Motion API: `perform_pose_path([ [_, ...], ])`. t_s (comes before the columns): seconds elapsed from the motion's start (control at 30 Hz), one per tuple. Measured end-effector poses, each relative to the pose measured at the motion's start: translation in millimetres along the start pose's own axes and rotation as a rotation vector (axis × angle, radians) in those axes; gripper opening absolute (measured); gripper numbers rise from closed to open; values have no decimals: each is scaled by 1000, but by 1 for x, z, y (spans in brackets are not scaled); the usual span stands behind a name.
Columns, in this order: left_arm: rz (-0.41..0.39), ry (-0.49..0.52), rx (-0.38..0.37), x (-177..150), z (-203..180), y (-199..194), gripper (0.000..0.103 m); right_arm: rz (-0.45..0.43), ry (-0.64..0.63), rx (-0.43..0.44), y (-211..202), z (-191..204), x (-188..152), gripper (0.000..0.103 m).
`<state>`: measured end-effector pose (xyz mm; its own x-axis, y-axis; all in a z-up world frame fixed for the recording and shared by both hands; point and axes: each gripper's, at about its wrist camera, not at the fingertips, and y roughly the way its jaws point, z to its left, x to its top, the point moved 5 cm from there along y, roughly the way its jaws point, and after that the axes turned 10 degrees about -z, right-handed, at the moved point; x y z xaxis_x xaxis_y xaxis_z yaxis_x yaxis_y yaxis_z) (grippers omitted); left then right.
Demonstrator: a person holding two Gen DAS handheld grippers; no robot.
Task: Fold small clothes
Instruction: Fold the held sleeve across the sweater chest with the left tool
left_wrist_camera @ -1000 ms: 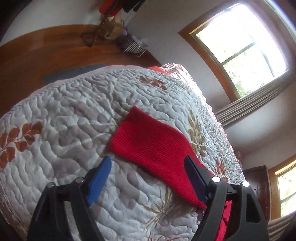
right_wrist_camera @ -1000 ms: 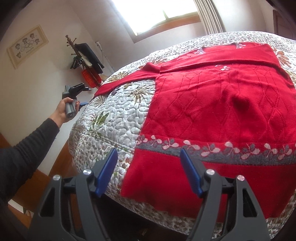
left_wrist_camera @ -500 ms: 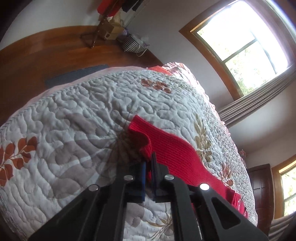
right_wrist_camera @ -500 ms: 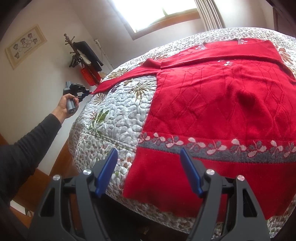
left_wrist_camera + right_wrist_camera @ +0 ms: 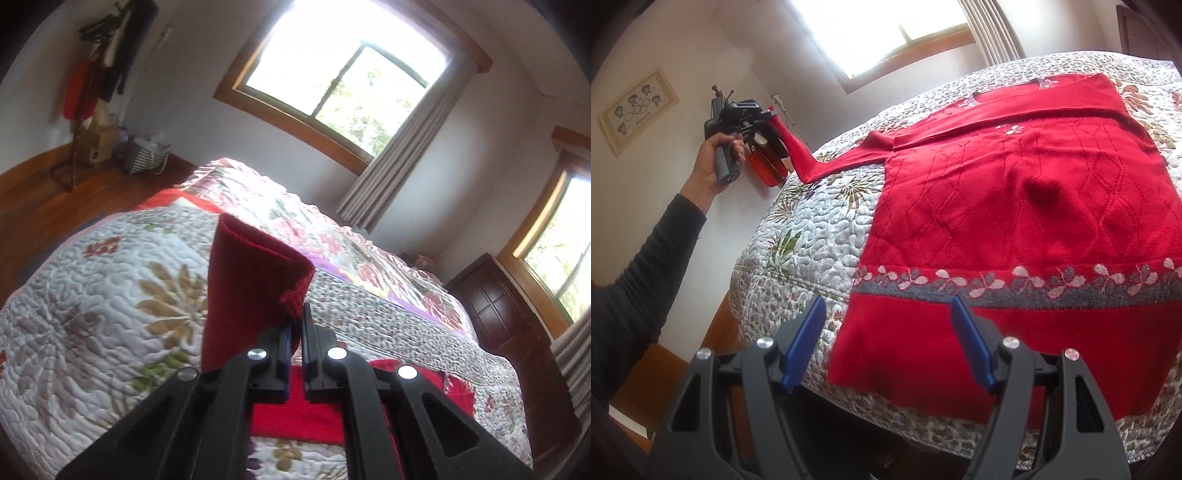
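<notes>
The sweater (image 5: 1015,236) is spread flat on the quilt (image 5: 809,240), its sleeve (image 5: 798,151) drawn out to the left and lifted at the cuff. That cuff (image 5: 255,280) is pinched in the closed left gripper (image 5: 295,332), so the body lies rightward along the sleeve's axis. The right gripper (image 5: 888,339) is held wide open and empty just short of the hem.

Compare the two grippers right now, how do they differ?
The left gripper is shut on the red sweater's sleeve cuff, lifting it off the quilt; the right gripper is open, holding nothing, near the sweater's hem. Both have blue pads.
</notes>
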<state>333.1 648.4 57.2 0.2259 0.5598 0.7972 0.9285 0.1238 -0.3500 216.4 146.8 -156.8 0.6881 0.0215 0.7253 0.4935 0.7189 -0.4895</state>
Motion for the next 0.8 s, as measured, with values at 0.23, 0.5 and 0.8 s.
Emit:
perform_pose_path([
  [0.23, 113, 124, -166, -70, -139, 68, 4, -33, 65, -23, -14, -30, 7, 69],
  [0.5, 300, 160, -277, -201, -242, 138, 4, -48, 121, -55, -27, -63, 9, 70],
  [0.8, 463, 182, -358, -292, -275, 150, 53, -74, 133, -63, -30, -97, 57, 73],
])
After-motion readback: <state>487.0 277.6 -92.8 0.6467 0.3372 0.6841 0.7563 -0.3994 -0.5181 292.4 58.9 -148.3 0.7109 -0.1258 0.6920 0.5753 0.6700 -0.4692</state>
